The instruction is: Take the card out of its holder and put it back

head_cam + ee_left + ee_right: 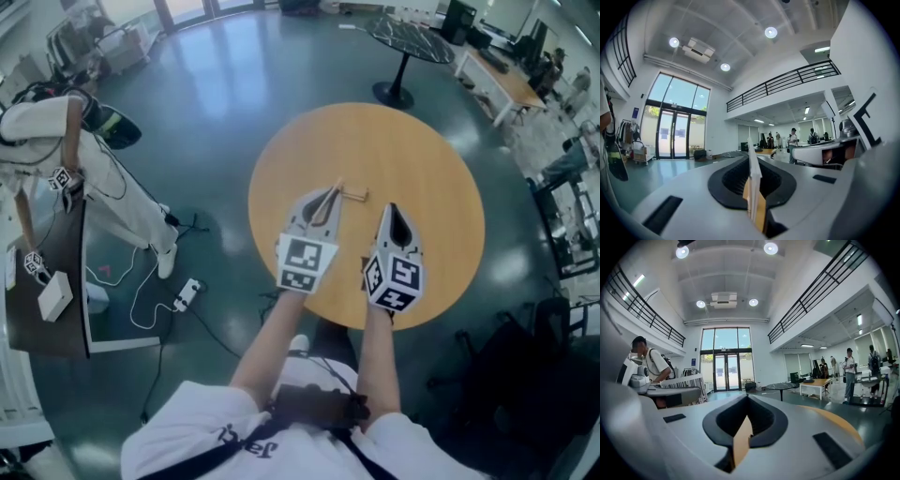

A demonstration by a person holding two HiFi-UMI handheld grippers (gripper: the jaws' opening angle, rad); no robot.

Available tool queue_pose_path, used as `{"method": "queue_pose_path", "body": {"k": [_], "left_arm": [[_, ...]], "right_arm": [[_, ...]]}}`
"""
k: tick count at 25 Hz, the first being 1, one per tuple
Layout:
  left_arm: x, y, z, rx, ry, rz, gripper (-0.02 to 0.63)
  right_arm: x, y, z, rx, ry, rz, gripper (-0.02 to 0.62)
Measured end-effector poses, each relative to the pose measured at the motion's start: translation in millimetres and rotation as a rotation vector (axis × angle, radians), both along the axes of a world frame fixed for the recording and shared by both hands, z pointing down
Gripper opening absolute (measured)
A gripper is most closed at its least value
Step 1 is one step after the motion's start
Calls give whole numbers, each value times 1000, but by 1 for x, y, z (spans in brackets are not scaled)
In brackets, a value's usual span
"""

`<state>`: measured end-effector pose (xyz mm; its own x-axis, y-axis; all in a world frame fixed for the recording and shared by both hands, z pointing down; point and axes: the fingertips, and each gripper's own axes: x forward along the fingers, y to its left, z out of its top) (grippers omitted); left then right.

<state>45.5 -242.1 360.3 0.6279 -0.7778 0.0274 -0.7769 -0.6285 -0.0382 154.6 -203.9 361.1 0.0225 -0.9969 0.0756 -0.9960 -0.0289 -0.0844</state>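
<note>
My left gripper (325, 204) hovers over the round wooden table (431, 169), shut on a thin white card (752, 176). In the left gripper view the card stands edge-on between the black pads (776, 180) and pokes up past them. In the head view the card (334, 192) shows as a thin sliver at the jaw tips. A small wooden holder (357, 195) lies on the table just right of those tips. My right gripper (394, 214) hangs beside it to the right. Its jaws are shut with nothing in them (746, 401), and only table colour shows below the pads.
A dark round table (408, 42) stands behind the wooden one, and a long desk (502, 80) is at the far right. A person in white (56, 141) bends over at the left. A power strip with cables (187, 292) lies on the floor.
</note>
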Motion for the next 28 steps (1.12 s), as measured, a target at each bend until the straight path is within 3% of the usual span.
{"method": "queue_pose_path", "body": {"k": [10,18,28], "left_arm": [[11,0,4,11,22,50,28],[12,-8,3,23,57,72,28],[-6,-31,58,-79,34,54,28]], "right_arm": [[15,-6,0,9,2,16,11],[11,-14,8,14,-6,-27,11],[10,-24,23,9,-37,-57,11]]}}
